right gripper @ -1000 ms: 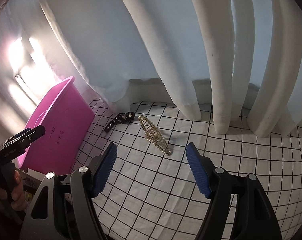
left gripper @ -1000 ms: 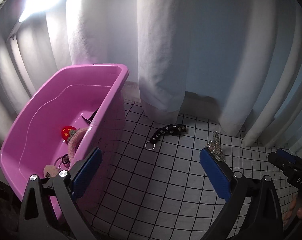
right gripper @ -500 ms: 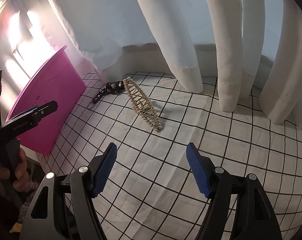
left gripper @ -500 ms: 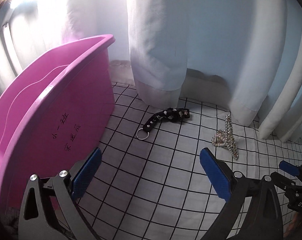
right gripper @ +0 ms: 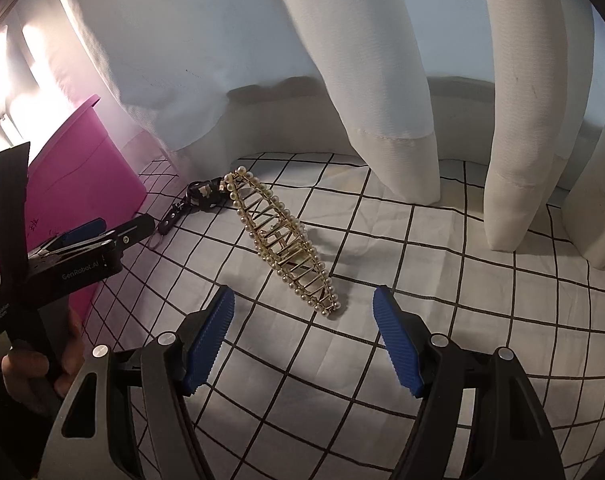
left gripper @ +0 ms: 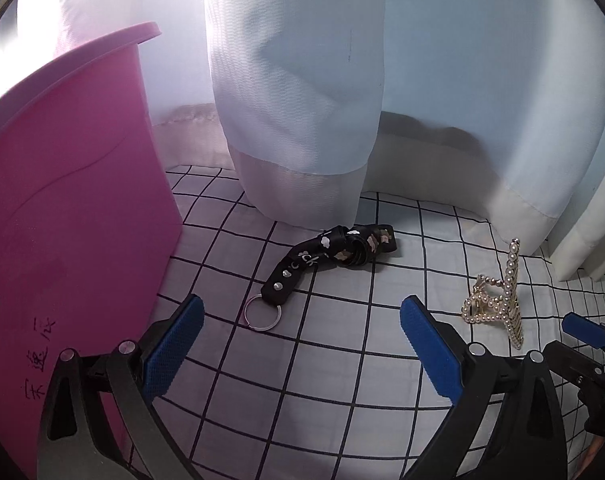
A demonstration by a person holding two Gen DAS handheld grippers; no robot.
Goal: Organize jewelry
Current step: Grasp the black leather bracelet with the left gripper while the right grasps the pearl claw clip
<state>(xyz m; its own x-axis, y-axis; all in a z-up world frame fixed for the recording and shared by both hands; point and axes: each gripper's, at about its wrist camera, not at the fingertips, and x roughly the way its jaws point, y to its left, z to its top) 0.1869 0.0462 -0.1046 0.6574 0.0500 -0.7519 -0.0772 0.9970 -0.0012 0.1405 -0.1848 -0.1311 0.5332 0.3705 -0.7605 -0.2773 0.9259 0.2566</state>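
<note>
A black strap keychain point(left gripper: 326, 260) with a metal ring point(left gripper: 262, 314) lies on the checked cloth, just ahead of my open, empty left gripper point(left gripper: 302, 334). A gold pearl hair claw point(right gripper: 282, 240) lies on the cloth just ahead of my open, empty right gripper point(right gripper: 302, 330); it also shows in the left wrist view point(left gripper: 498, 300), to the right. The keychain point(right gripper: 194, 200) shows far left in the right wrist view, with the left gripper point(right gripper: 102, 236) beside it. A pink tub point(left gripper: 62, 220) stands at the left.
White curtains point(left gripper: 302, 100) hang down to the cloth point(left gripper: 342, 380) right behind the keychain and hair claw. The pink tub's wall point(right gripper: 74, 176) is close on the left. The right gripper's blue fingertip point(left gripper: 582, 328) shows at the right edge of the left wrist view.
Both grippers have dropped and moved forward. The left one came away from over the tub toward the keychain; the right one closed in on the hair claw. Both stay open.
</note>
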